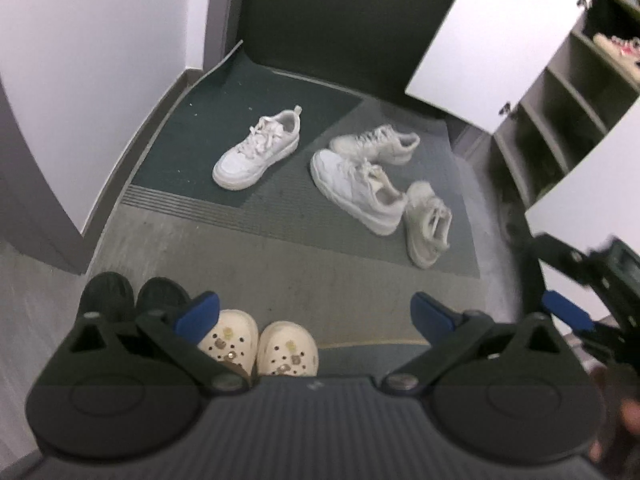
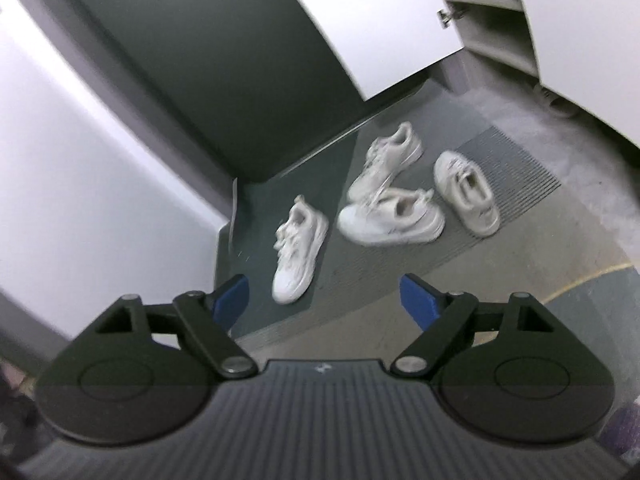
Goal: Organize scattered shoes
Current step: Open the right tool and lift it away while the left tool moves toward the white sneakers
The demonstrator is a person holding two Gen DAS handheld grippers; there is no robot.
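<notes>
four white sneakers [image 2: 390, 216] lie beyond both open tongs [image 2: 324, 294].

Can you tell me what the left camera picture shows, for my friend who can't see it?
Four white sneakers lie scattered on a dark floor mat: one sneaker alone on the left, three bunched sneakers on the right. The open, empty left tool hovers nearest, above cream clogs and black shoes. An open shoe cabinet stands right.
</notes>
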